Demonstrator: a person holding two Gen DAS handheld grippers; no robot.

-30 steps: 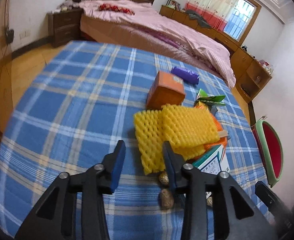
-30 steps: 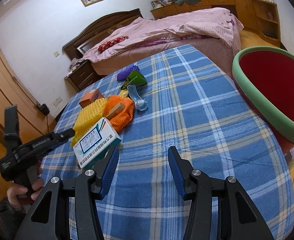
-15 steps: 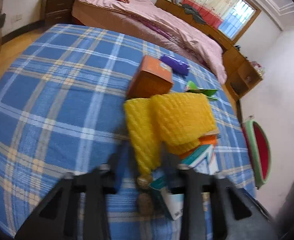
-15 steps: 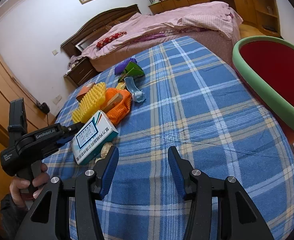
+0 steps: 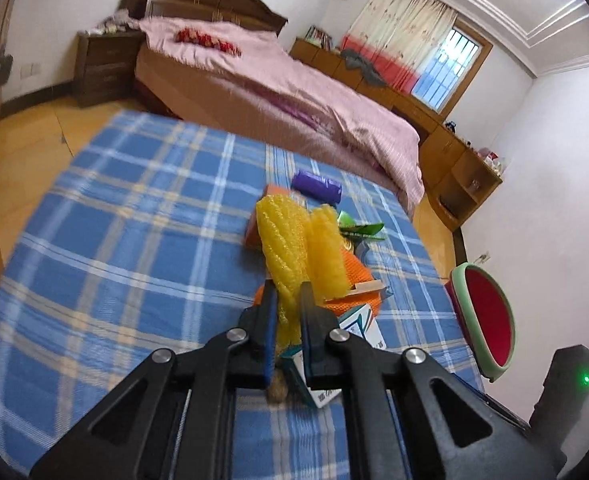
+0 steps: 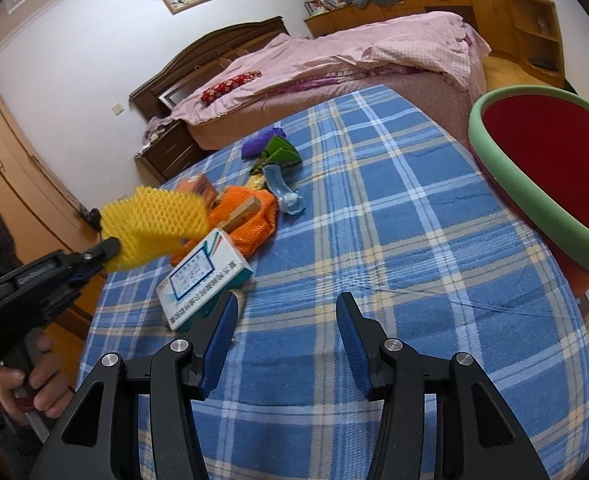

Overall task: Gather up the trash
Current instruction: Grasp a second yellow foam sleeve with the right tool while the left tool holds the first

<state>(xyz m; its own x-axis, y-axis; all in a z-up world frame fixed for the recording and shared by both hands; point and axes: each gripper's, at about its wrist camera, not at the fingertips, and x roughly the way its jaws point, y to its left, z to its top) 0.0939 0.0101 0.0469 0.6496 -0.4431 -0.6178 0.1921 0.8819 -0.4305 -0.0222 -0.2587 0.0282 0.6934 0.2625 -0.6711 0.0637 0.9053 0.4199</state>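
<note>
- My left claw (image 5: 287, 300) is pinched on one end of the yellow foam net (image 5: 298, 252), and the rest of the net sticks out past the tips, clear of the blue plaid tablecloth (image 5: 126, 248).
- From my right-hand camera the net (image 6: 156, 222) hangs in the air above the pile, with the white medicine box (image 6: 204, 278) just below and beside it.
- Right of the net lies an orange mesh sleeve (image 6: 250, 220) with a small wooden piece on it; beyond the net sit an orange carton (image 5: 272, 194), a purple wrapper (image 5: 317, 186) and a green packet (image 5: 360, 230).
- Under my left claw there is a brownish lump (image 5: 277, 390), perhaps a nut; it is too blurred to say.
- My right claw (image 6: 284, 344) is spread and holds nothing, low over bare cloth on the near side of the net.
- The red bin with the green rim (image 6: 506, 168) stands far right of the net, off the table edge.
- Risks as I judge them: the grip is on a thin, springy edge, so the foam could slide out on the way over.
- The trailing end could catch the medicine box or the mesh sleeve and drag them along.
- The bin's mouth looks tilted toward the table, so a light net let go too soon may catch the rim and fall outside.
</note>
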